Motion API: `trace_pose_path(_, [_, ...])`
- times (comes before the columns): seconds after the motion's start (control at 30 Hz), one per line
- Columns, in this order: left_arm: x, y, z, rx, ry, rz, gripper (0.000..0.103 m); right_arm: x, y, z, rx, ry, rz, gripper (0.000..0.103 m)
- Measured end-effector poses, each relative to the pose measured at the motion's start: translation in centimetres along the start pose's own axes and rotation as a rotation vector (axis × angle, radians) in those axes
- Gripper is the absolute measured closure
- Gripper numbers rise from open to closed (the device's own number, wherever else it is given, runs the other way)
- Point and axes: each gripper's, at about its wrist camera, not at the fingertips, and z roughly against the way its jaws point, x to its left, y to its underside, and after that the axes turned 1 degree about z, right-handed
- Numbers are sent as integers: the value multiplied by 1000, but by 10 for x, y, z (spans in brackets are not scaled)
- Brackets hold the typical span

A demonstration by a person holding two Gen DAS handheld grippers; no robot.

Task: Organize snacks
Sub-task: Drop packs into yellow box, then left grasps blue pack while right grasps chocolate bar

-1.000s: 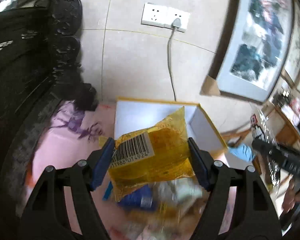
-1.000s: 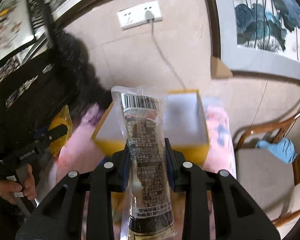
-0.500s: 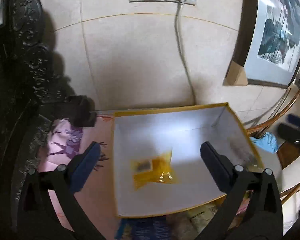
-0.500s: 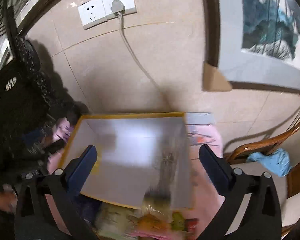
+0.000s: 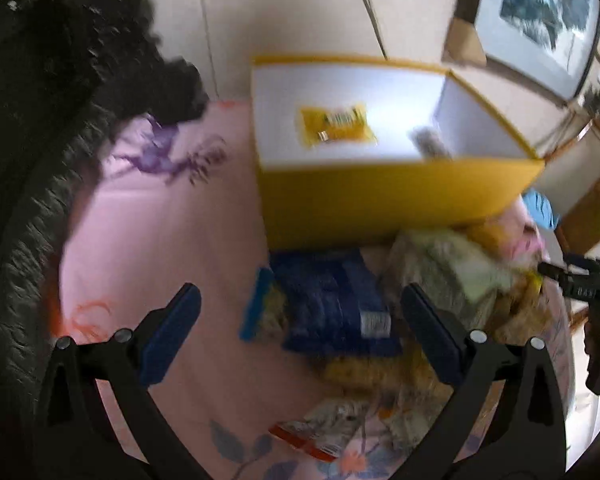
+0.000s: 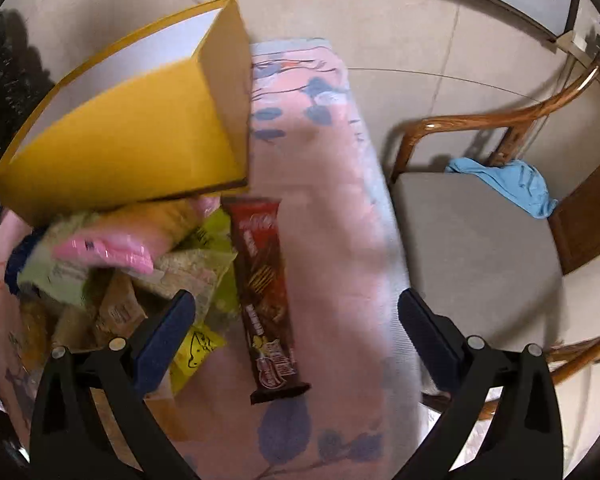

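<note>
A yellow box (image 5: pixel 400 196) with a white inside stands on the pink cloth. A yellow snack packet (image 5: pixel 334 124) lies in it, with a dark packet end (image 5: pixel 428 142) near its right wall. My left gripper (image 5: pixel 300 336) is open and empty above a blue snack packet (image 5: pixel 332 304) in the loose pile. My right gripper (image 6: pixel 296 332) is open and empty above a long brown biscuit pack (image 6: pixel 264 296), beside the box (image 6: pixel 132 140). A pile of snack packets (image 6: pixel 132 264) lies left of it.
A dark carved chair (image 5: pixel 40 120) bounds the table's left side. A wooden chair (image 6: pixel 480 240) with a blue cloth (image 6: pixel 508 184) stands to the right. The pink flowered tablecloth (image 6: pixel 332 220) runs to the tiled wall. The other hand-held gripper (image 5: pixel 588 284) shows at the right edge.
Both grippers let go of their packets into the box, opened, and drew back down toward the loose pile in front of the box.
</note>
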Motion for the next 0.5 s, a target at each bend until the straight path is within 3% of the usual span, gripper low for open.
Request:
trace_pose_path(0.13, [-11,8,-28,29,17,-58,2,0,9,-4,-78,-16,11,1])
trace_pose_path(0.23, [-12,6,-49,66,-16,-76,2,-7,7,-7,-61,-40,16,1])
trace_pose_path(0.37, [-3,7,-74,129,44,-21,2,-7,7,-8,-14,-64,36,1])
trace_pose_path(0.4, [-2,9,-79,130,52,-8,7,-6,8,-8,-5,-66,43,1])
trace_pose_path(0.43, [-2,11,-83,135,74,3,23,-7,9,-7,-3,-68,40,1])
trace_pose_path(0.5, [-8,13,-84,126,54,-35,31,-5,8,-6,-6,-72,47,1])
